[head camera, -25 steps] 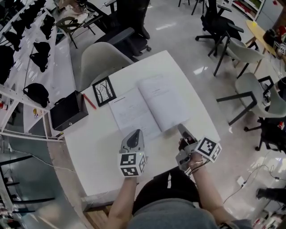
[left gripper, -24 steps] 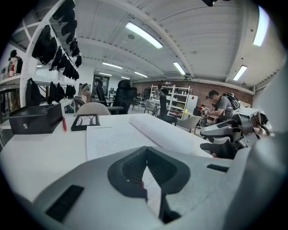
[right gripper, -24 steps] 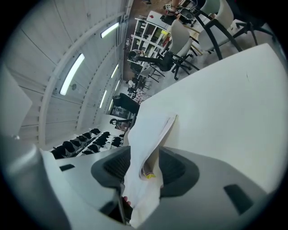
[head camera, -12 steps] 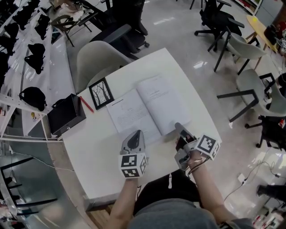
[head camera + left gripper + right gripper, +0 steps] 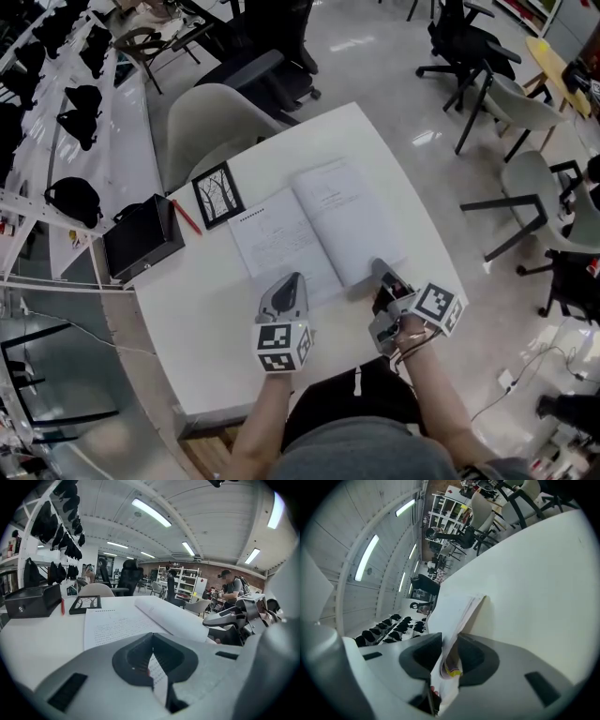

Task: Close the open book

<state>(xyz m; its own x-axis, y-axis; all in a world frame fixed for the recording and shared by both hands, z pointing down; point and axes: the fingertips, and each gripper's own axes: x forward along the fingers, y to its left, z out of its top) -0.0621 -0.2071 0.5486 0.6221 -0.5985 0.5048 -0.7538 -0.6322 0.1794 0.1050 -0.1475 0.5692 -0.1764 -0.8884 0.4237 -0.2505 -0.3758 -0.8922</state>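
An open book (image 5: 309,225) lies flat on the white table (image 5: 206,319), its text pages up (image 5: 117,625). My right gripper (image 5: 378,266) is at the book's near right corner. Its jaws are closing, and a thin stack of the right-hand pages (image 5: 459,616) stands pinched between them at the gripper's tips (image 5: 449,637). My left gripper (image 5: 289,278) rests over the near edge of the left page. Its tips (image 5: 151,634) meet, and printed paper shows through the slit behind them. The right gripper (image 5: 234,618) also shows in the left gripper view.
A framed picture (image 5: 217,192), a red pen (image 5: 186,214) and a black box (image 5: 141,239) sit at the table's far left. A grey chair (image 5: 220,127) stands behind the table. Racks with black caps (image 5: 80,103) line the left, office chairs (image 5: 469,56) the right.
The right gripper has edged slightly onto the book's near right corner. The left gripper and the book lie as before.
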